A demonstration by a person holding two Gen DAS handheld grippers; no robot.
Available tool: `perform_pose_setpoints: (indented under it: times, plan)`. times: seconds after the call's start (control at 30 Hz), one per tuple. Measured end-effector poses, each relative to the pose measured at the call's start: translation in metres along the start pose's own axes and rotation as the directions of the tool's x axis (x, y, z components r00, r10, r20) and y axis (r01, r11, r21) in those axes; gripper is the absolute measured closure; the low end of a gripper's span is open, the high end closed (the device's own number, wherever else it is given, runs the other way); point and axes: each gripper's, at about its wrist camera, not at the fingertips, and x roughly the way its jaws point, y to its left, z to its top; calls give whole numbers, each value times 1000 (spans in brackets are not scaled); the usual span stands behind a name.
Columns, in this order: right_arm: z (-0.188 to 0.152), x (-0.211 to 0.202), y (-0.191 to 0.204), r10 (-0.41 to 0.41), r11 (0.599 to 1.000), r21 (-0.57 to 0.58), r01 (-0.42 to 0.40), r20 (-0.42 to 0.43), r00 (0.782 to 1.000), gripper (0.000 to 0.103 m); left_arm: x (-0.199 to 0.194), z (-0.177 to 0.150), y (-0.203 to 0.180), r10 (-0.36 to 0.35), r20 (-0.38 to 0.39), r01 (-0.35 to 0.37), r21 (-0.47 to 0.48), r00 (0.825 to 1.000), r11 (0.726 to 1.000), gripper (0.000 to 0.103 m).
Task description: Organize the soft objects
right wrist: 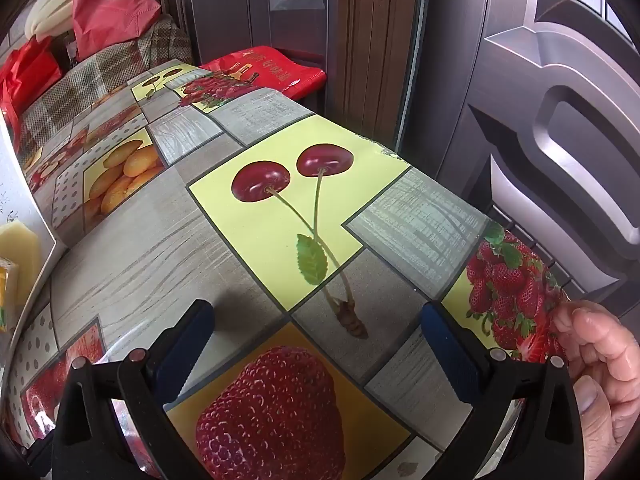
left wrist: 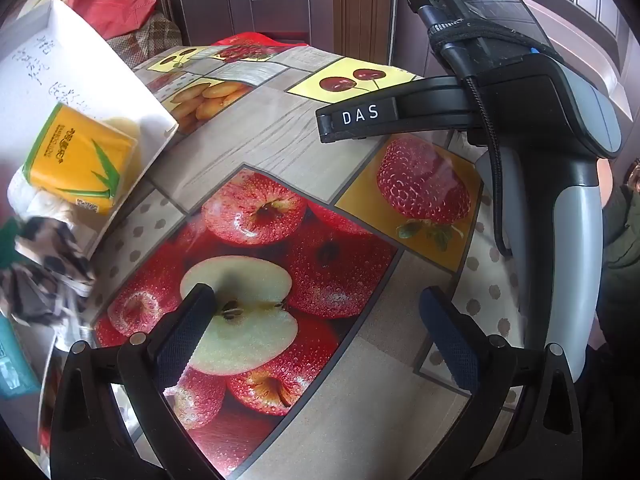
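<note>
Left wrist view: aimed steeply down, close over the tablecloth (left wrist: 280, 148), apple print central.
Right wrist view: likewise pitched down and close, cherry print central, a door (right wrist: 540, 100) behind.
Shared: the strawberry print, the cherry print, the white box (left wrist: 100, 80) at left.

Left gripper (left wrist: 316, 300) tilts steeply downward, jaws spread wide with nothing between them. Right gripper (right wrist: 316, 316) tilts down the same way, jaws equally wide and empty. A bare hand (right wrist: 600, 384) curls just right of the right jaws, fingers (right wrist: 576, 320) bent.
</note>
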Motion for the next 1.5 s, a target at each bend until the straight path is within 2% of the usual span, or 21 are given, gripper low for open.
perform_pose_setpoints:
  times: [1.5]
  plan:
    - [0,1,0,-2,1000,-2,2,0,1000,0,-1,1,-2,-1,0,1,0,1000,1000,1]
